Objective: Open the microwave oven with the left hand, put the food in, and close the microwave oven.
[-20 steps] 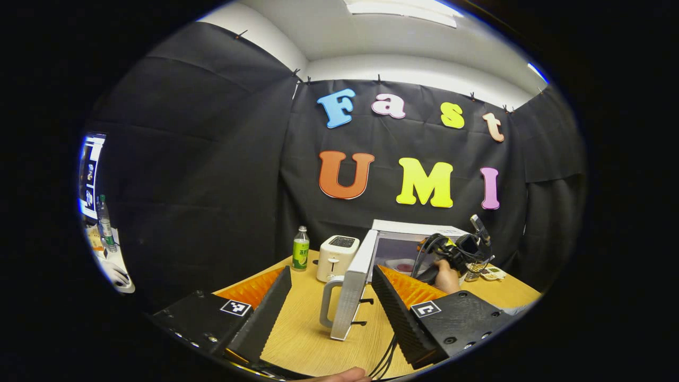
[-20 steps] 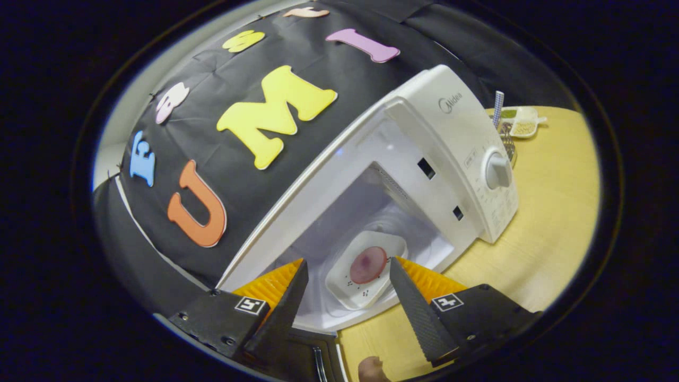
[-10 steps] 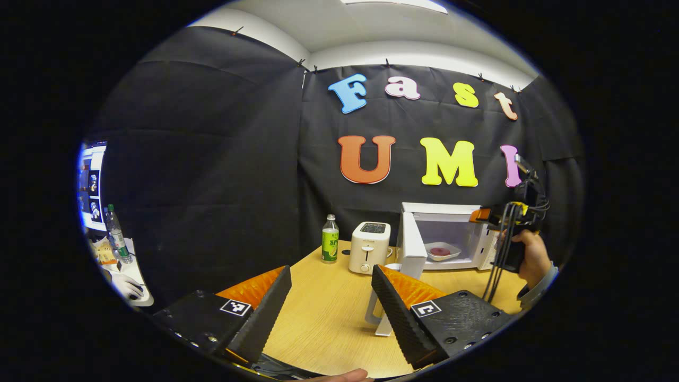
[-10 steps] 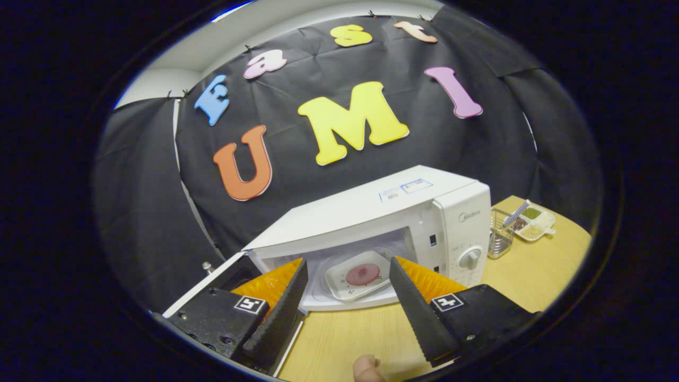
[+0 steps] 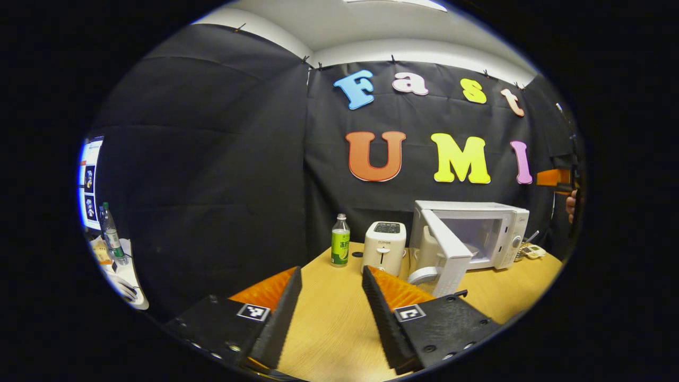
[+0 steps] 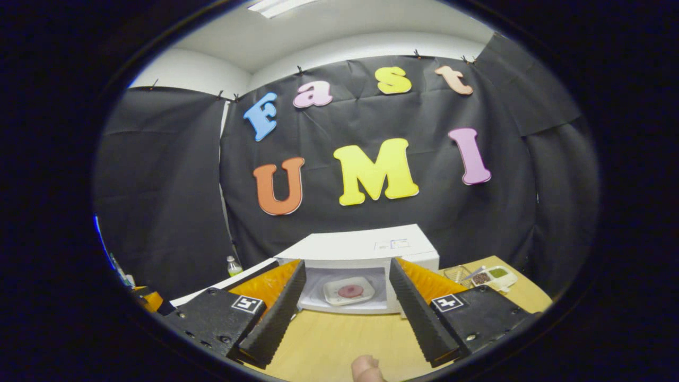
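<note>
1. Black cloth walls close in a wooden table (image 5: 329,323) where a white microwave (image 5: 496,233) stands at 3 o'clock in the left gripper view, a toaster (image 5: 384,241) and a green-labelled bottle (image 5: 340,247) just beside it toward 9 o'clock.
2. Door (image 5: 448,252) ajar, swung out toward the camera, its curved handle (image 5: 421,275) at the free edge.
3. Food (image 6: 350,290), a reddish round on a pale plate (image 6: 337,297), sits inside the cavity, seen at 6 o'clock in the right gripper view.
4. Left gripper (image 5: 329,297) is spread wide and empty, well apart from the door; right gripper (image 6: 345,297) is likewise spread and empty, back from the oven.
5. Likely handling: the door looks rigid and light on its hinge, so a push on its outer face near the handle should swing it shut; the smooth panel may let a finger slide.
6. The plate looks hard and breakable, but it needs no further touch.
</note>
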The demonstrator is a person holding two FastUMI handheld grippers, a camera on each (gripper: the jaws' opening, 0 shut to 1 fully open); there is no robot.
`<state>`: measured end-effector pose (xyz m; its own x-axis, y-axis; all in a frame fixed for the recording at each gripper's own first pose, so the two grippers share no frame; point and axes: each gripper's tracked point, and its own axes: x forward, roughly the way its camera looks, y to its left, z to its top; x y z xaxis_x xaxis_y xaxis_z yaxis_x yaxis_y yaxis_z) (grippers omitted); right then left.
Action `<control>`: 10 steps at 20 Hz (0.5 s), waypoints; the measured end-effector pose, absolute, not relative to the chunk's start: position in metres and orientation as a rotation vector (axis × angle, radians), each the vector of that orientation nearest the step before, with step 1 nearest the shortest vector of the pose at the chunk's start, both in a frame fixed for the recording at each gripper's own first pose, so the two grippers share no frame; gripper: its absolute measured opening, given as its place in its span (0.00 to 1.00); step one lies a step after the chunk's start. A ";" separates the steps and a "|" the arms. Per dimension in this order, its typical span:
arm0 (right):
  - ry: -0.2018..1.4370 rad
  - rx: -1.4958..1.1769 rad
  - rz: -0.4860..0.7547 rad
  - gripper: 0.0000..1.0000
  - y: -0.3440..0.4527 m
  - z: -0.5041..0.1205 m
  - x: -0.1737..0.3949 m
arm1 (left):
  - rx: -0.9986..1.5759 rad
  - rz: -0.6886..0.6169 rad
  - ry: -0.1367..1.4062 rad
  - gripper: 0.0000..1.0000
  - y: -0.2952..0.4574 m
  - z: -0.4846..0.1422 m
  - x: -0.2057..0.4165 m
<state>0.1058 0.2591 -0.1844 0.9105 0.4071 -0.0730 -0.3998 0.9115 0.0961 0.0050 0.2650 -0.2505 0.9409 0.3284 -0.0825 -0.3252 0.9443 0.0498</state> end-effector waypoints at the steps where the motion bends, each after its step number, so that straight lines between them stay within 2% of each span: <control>1: 0.078 0.060 0.384 1.00 0.243 -0.179 0.101 | 0.046 0.353 0.084 0.47 0.269 -0.251 0.009; 2: 0.061 0.041 0.358 1.00 0.229 -0.175 0.095 | 0.036 0.348 0.088 0.19 0.268 -0.255 0.011; 3: 0.049 0.032 0.334 1.00 0.217 -0.172 0.094 | 0.023 0.339 0.098 0.19 0.261 -0.258 0.012; 4: 0.036 0.034 0.312 1.00 0.204 -0.168 0.090 | 0.015 0.315 0.110 0.00 0.255 -0.266 0.020; 5: 0.033 0.038 0.310 1.00 0.196 -0.163 0.085 | 0.009 0.299 0.124 0.17 0.252 -0.269 0.023; 6: 0.033 0.049 0.314 0.91 0.189 -0.160 0.080 | 0.007 0.289 0.126 0.00 0.248 -0.273 0.027; 7: 0.036 0.063 0.321 1.00 0.182 -0.157 0.076 | 0.006 0.275 0.140 0.00 0.244 -0.277 0.032; 8: 0.038 0.072 0.321 0.91 0.173 -0.156 0.075 | 0.005 0.261 0.148 0.00 0.238 -0.281 0.036; 9: 0.038 0.074 0.320 1.00 0.167 -0.155 0.075 | 0.002 0.245 0.157 0.00 0.233 -0.285 0.040; 10: 0.033 0.072 0.301 0.91 0.160 -0.154 0.077 | -0.002 0.228 0.166 0.16 0.226 -0.290 0.045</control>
